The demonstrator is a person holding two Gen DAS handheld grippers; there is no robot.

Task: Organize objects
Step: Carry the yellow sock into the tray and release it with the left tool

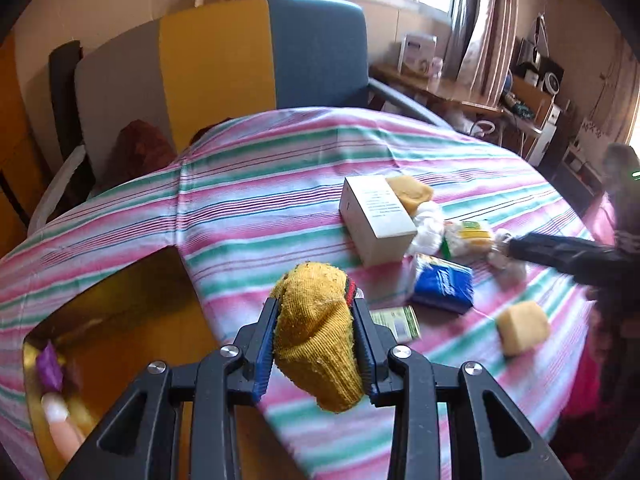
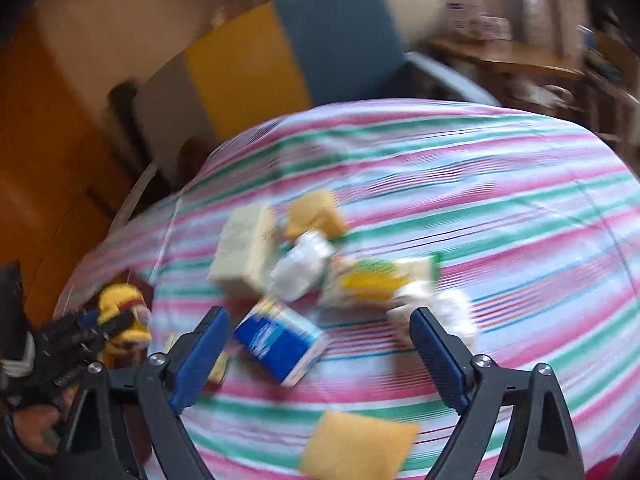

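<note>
My left gripper [image 1: 316, 312] is shut on a mustard-yellow knitted sock [image 1: 316, 340], which hangs between its blue pads above the striped table near a gold tray [image 1: 120, 312]. The right wrist view shows that sock [image 2: 120, 312] at far left. My right gripper [image 2: 318, 316] stands open above the pile, its pads touching nothing. A blue tissue packet [image 2: 280, 344] lies on the cloth between and beyond its fingers. Around it lie a white box [image 1: 376, 220], two yellow sponges [image 1: 410, 192] [image 1: 522, 328], white wads [image 1: 430, 228] and a yellow-green packet [image 1: 470, 236].
The striped cloth [image 1: 260, 200] covers a round table. A purple item [image 1: 50, 368] lies in the gold tray, with a person's fingertip [image 1: 56, 408] beside it. A small green carton [image 1: 396, 320] lies right of the sock. A blue chair [image 1: 320, 52] stands behind the table.
</note>
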